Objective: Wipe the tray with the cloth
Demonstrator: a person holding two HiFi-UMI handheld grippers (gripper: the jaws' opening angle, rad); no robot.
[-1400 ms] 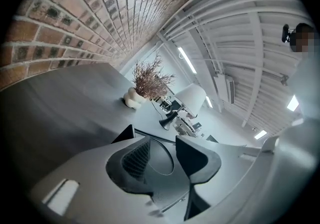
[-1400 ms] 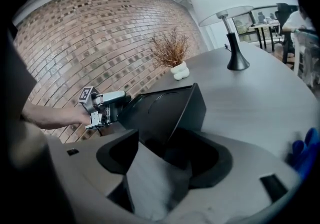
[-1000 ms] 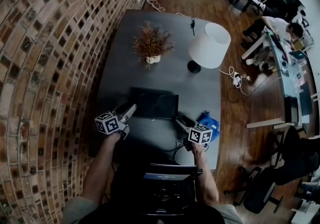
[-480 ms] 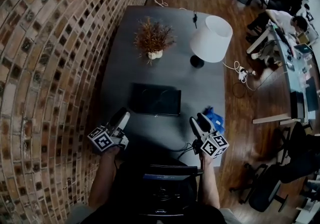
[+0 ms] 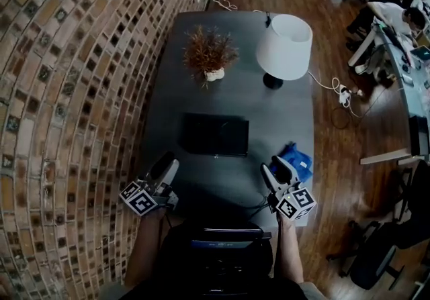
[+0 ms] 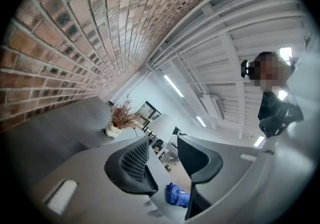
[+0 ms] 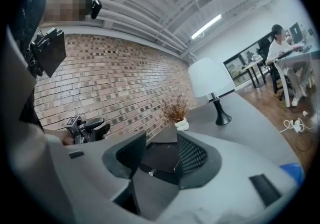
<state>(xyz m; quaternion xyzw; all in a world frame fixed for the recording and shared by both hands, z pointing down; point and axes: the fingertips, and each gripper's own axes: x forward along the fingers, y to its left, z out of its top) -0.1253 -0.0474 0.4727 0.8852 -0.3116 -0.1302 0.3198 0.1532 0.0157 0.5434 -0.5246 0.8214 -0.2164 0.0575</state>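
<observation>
Hovering empty, left tongs (image 5: 168,163) gape while right tongs (image 5: 275,166), just narrowed yet apart, partly hide the cloth (image 5: 302,157)

R gripper (image 7: 161,137) jaws just closing, empty; tray (image 7: 159,160) ahead.

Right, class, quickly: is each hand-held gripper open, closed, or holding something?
Left hand-held gripper: open, nothing between its jaws.
Right hand-held gripper: open, empty; its jaws have just been closing.
</observation>
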